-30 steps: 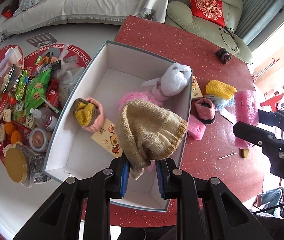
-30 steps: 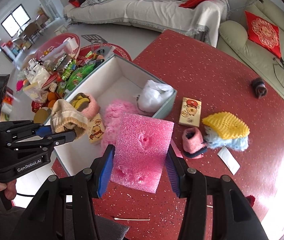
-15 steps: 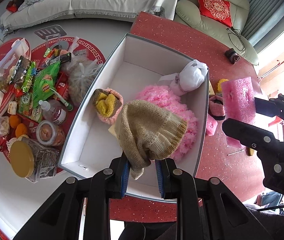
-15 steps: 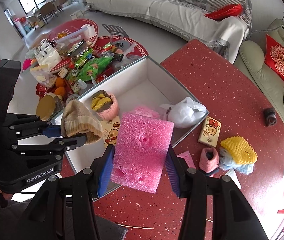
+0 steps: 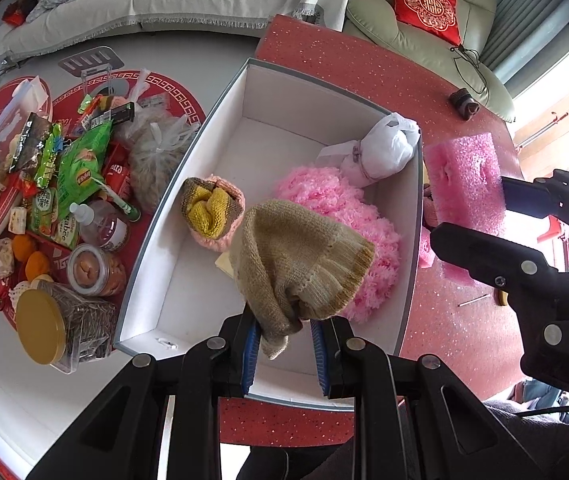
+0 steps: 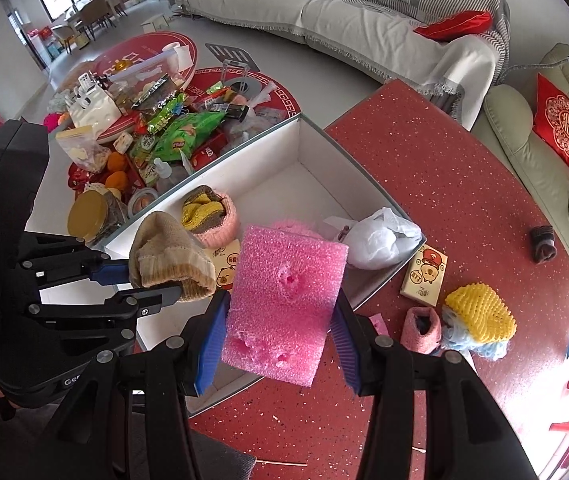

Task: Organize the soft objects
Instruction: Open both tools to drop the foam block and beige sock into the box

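Note:
My left gripper is shut on a tan knit hat and holds it above the white box. The box holds a pink fluffy item, a white bag bundle and a pink cup with yellow cloth. My right gripper is shut on a pink foam sheet, held above the box's right rim. The foam also shows in the left wrist view. The hat also shows in the right wrist view.
On the red table right of the box lie a yellow and blue net item, a small pink cuff, a cartoon packet and a dark roll. Snacks and jars crowd the low table left of the box.
Both grippers have moved left over the box with their loads. The foam sheet has come from over the table to the box's right rim. Both stay shut.

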Motion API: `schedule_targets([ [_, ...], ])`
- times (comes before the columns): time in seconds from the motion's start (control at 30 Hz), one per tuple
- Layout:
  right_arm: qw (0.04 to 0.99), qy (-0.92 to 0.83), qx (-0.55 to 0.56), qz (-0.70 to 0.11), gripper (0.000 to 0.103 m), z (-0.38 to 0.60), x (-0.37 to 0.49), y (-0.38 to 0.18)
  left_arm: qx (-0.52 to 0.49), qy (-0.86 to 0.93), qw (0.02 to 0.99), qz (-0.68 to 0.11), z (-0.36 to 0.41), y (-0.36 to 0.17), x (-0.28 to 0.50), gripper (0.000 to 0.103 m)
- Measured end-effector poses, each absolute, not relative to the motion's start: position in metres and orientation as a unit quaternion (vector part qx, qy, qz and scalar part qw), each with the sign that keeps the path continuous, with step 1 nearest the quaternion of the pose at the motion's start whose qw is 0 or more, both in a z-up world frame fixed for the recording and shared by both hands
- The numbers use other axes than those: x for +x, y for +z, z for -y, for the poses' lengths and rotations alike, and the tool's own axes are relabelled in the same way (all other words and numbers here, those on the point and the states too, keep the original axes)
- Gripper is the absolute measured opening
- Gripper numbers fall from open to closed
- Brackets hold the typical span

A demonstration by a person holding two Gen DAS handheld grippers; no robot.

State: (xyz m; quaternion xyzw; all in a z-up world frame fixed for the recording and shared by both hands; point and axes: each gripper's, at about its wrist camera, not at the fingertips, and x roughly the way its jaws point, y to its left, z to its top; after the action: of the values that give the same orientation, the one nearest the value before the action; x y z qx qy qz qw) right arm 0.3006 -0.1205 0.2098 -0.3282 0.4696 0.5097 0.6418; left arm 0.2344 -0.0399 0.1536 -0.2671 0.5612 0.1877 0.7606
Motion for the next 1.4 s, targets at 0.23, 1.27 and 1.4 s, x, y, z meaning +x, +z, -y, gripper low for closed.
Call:
schedule_targets([
  [0.23, 0.640, 0.509, -0.329, -0.473, 0.053, 0.114, 0.303, 0.207, -0.265, 0.183, 0.758, -0.567, 0.036, 0.150, 0.241, 0.025],
  [1.27, 0.637, 0.515, -0.315, -0.478, 0.071, 0.104, 0.306, 0.199, -0.263, 0.182, 0.747, -0.583, 0.035, 0.142, 0.250, 0.071],
  [1.4, 0.647, 0.503, -0.308, -0.482, 0.071, 0.115, 0.314, 0.199, -0.262, 0.173, 0.747, -0.586, 0.042, 0.141, 0.253, 0.071],
])
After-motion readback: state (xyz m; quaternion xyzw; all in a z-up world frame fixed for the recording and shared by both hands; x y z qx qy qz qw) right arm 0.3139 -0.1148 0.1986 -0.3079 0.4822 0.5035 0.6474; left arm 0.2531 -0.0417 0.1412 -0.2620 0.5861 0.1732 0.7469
